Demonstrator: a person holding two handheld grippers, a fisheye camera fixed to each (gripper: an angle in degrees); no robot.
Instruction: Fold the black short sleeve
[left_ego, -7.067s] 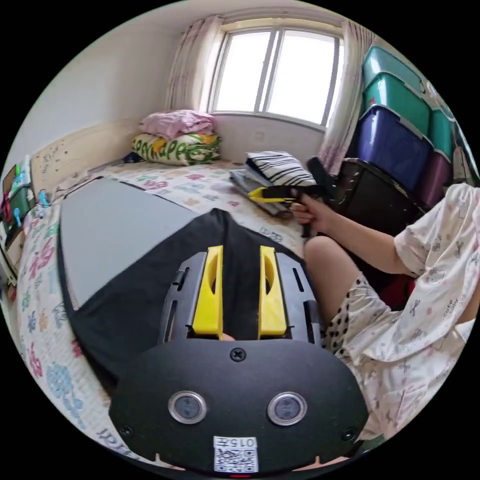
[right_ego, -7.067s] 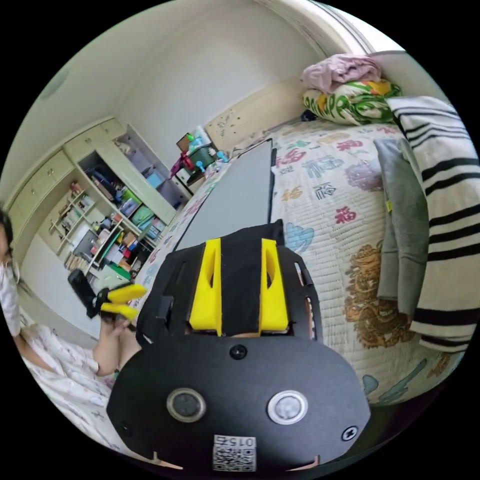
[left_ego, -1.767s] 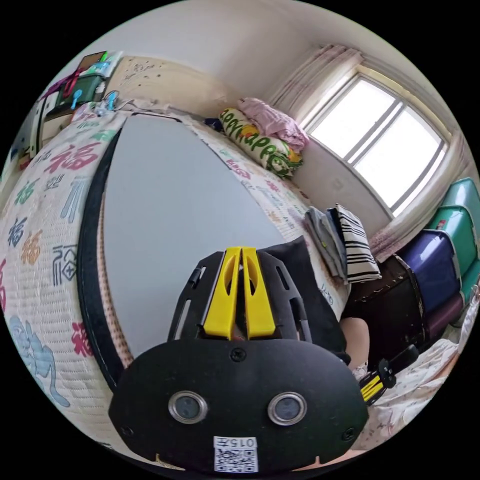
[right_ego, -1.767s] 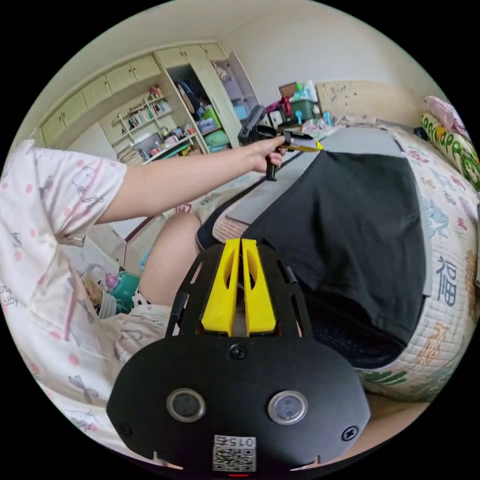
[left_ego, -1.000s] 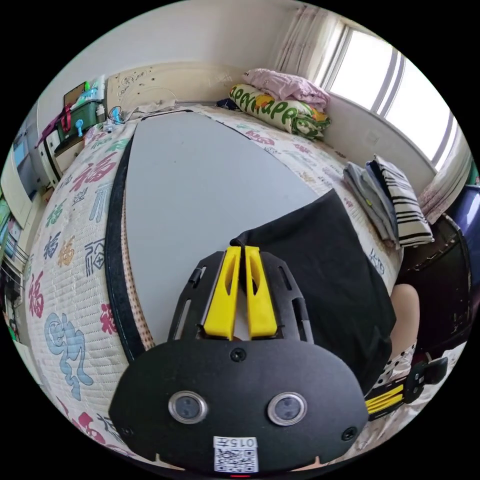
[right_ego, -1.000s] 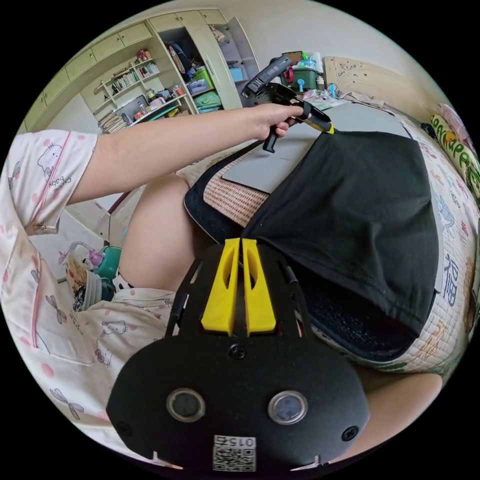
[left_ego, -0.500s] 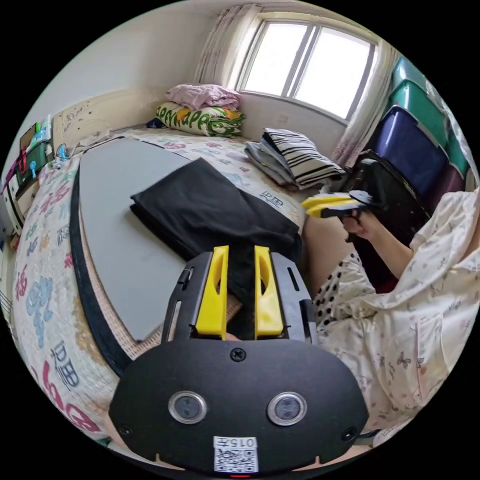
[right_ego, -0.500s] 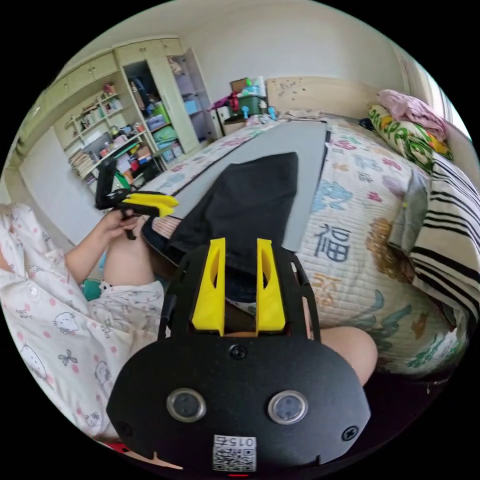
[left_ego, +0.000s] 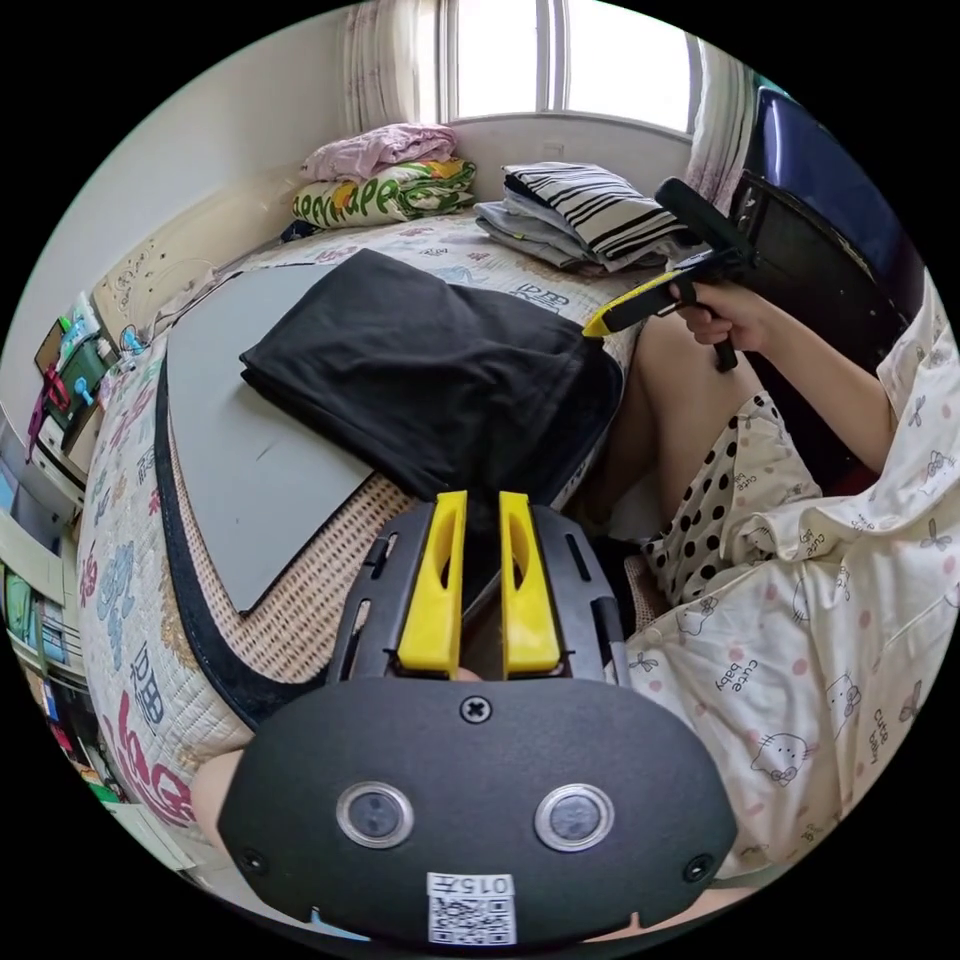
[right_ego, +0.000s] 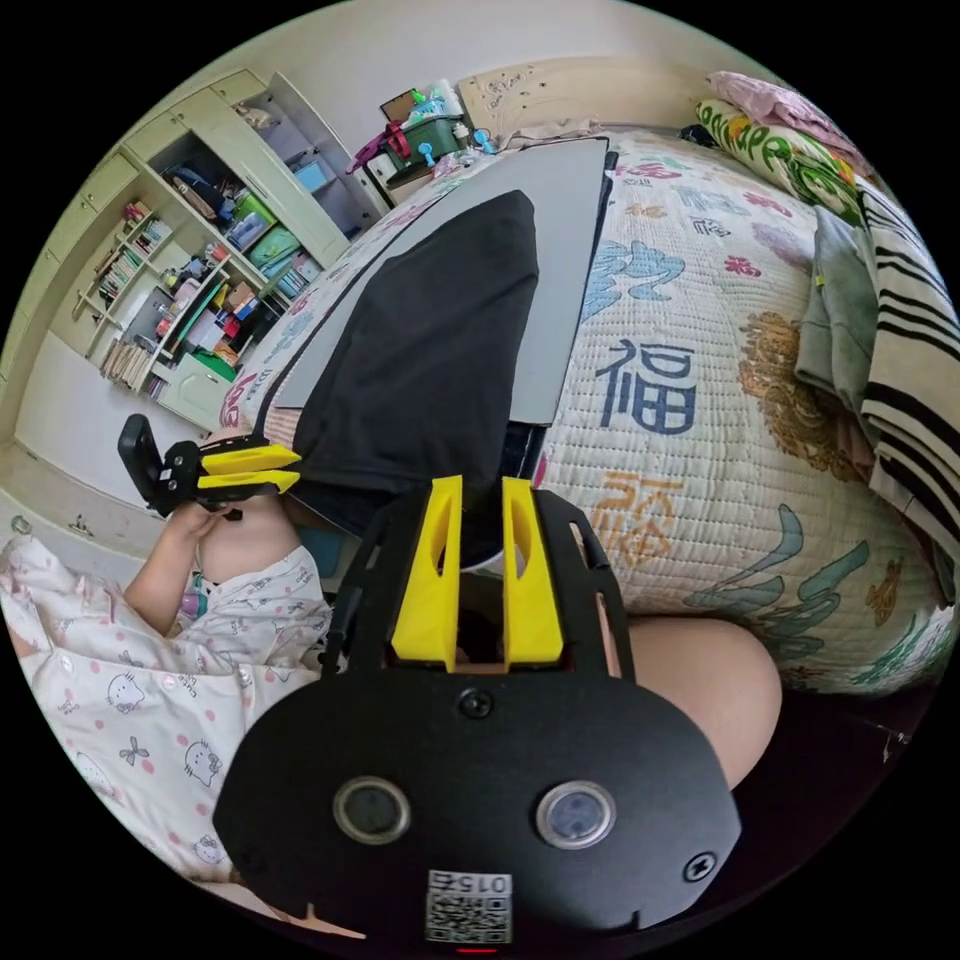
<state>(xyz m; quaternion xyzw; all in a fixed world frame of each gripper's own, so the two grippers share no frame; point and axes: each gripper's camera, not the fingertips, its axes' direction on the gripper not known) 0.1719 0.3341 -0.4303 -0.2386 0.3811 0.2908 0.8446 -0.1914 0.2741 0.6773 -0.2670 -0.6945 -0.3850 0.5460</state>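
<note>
Left gripper view showed the folded black short-sleeve garment (left_ego: 420, 350) lying on a flat grey board (left_ego: 235, 470), which rested on a woven straw-coloured mat with a dark border (left_ego: 300, 620) on top of a quilted bedspread printed with coloured characters (left_ego: 110, 590). The garment's near edge overhung the board and mat toward the person. The left gripper (left_ego: 478, 510), with yellow jaws on a black body, sat just off that near edge; its jaws stood a narrow gap apart with no fabric between them. The right gripper (left_ego: 592, 325), held in the person's hand (left_ego: 735, 320), had its yellow tips at the garment's near corner; whether they pinched cloth could not be determined.

Right gripper view showed the same black garment (right_ego: 430, 340) stretched along the grey board (right_ego: 560, 290), one end hanging over the bed edge. The right gripper (right_ego: 478, 500) had its jaws slightly spread in front of the hanging edge, nothing visibly clamped. The left gripper (right_ego: 290, 468) appeared beside the garment's other near corner, jaws nearly together, apart from the cloth.

A stack of folded striped and grey clothes (left_ego: 590, 215) lay on the bedspread near the window, well apart from the garment.
</note>
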